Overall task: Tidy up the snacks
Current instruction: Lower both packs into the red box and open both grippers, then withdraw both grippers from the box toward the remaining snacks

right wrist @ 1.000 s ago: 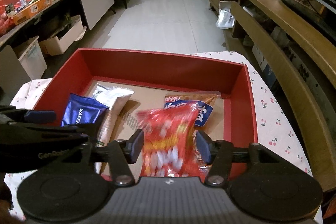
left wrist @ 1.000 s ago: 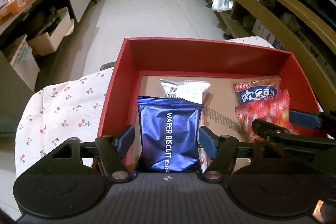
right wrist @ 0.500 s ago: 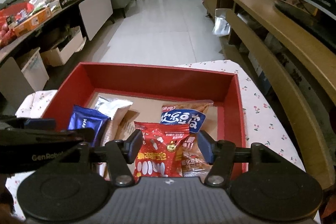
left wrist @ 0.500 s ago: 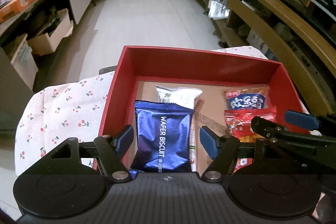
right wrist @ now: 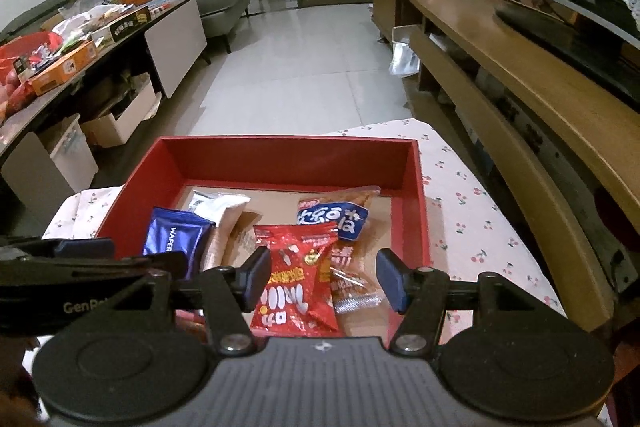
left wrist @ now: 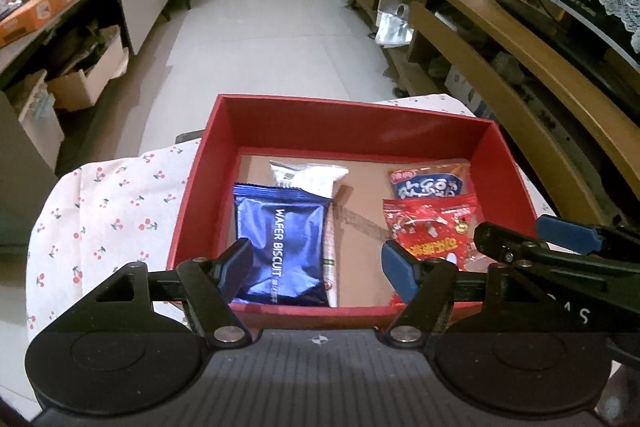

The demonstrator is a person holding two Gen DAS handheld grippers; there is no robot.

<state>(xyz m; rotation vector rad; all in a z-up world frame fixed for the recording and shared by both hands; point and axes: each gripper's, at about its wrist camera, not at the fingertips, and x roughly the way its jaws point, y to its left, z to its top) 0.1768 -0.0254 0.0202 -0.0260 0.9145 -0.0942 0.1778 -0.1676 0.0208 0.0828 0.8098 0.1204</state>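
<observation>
A red box (left wrist: 360, 125) (right wrist: 280, 153) sits on a cherry-print cloth. Inside lie a blue wafer biscuit pack (left wrist: 280, 247) (right wrist: 172, 233), a white pack (left wrist: 308, 179) (right wrist: 220, 207) under it, a red snack bag (left wrist: 434, 227) (right wrist: 296, 283), and an orange-and-blue snack bag (left wrist: 430, 179) (right wrist: 336, 215). My left gripper (left wrist: 316, 267) is open and empty above the box's near wall, over the wafer pack. My right gripper (right wrist: 322, 281) is open and empty above the red bag.
The cherry-print cloth (left wrist: 104, 211) (right wrist: 472, 227) covers the small table under the box. A wooden TV bench (left wrist: 500, 39) runs along the right. A cluttered dark table (right wrist: 80, 39) with boxes beneath stands on the left. Tiled floor (left wrist: 272, 39) lies beyond.
Both grippers have pulled back and up from the box. The red bag, held between the right fingers a second ago, now lies in the box; the wafer pack lies flat there too.
</observation>
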